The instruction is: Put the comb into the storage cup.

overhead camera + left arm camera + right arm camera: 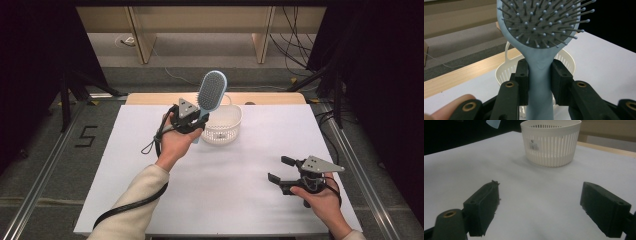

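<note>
- The left gripper (192,120) is clamped on the handle of the light blue hairbrush (211,91), with the brush head standing up and tilted a little over the white slotted basket (223,125) at the far middle of the desk (150,150). In the left gripper view the pads (560,82) press on both sides of the handle just below the head, bristles toward the camera.
- The handle looks smooth and it tapers, so the brush could slide down through the pads or swing round in them if the hand tips quickly (a long thing held by one narrow place likes to pivot).
- If the brush is meant for the basket, the likely trouble is the rim: the head is wide next to the opening, and brought down at an angle it could catch the near rim or the thin loop handle and tip the light basket, or push it along the desk.
- Let go too high, the brush could bounce off the rim and land on the desk, or lean out and pull the basket over by its weight.
- The right gripper (281,175) rests low at the near right of the desk, jaws spread wide with nothing between them, well apart from the basket. It is too far off to steady the basket if it shifts.
</note>
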Demonstrator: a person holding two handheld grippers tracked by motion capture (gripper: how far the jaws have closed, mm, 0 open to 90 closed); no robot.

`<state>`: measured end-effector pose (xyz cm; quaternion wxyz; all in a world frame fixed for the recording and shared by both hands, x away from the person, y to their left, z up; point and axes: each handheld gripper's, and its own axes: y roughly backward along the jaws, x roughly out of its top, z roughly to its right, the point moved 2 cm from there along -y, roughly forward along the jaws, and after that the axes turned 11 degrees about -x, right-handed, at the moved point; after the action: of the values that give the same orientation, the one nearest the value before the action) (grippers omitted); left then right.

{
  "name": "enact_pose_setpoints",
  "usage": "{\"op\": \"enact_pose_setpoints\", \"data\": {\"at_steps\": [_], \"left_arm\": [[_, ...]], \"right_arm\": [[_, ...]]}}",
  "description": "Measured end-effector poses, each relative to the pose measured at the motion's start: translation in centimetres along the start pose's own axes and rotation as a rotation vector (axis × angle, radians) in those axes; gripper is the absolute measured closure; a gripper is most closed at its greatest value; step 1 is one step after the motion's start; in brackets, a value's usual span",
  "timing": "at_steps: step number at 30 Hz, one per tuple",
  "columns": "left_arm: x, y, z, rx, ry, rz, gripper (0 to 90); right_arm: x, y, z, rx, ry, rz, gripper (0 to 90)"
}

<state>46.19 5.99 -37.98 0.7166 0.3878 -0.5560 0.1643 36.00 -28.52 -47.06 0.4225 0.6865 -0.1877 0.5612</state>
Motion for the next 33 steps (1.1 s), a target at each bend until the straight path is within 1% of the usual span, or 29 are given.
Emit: {"op": "enact_pose_setpoints", "data": {"at_steps": [9, 18, 28, 33], "left_arm": [[0.6, -0.3, -0.4, 0.007, 0.001, 0.007, 69.6], [1.2, -0.7, -0.4, 0.001, -0.005, 0.020, 69.6], [1.5, -1.2, -0.5, 0.000, -0.003, 0.024, 69.6], [1.8, -1.3, -0.6, -0.005, -0.010, 0.033, 69.6]], "right_arm": [[0.0, 0.0, 0.0, 0.001, 0.001, 0.000, 16.8], [0.0, 0.0, 0.0, 0.001, 0.001, 0.001, 16.8], [0.0, 0.0, 0.0, 0.001, 0.000, 0.001, 16.8], [0.0, 0.0, 0.0, 0.002, -0.003, 0.000, 16.8]]}}
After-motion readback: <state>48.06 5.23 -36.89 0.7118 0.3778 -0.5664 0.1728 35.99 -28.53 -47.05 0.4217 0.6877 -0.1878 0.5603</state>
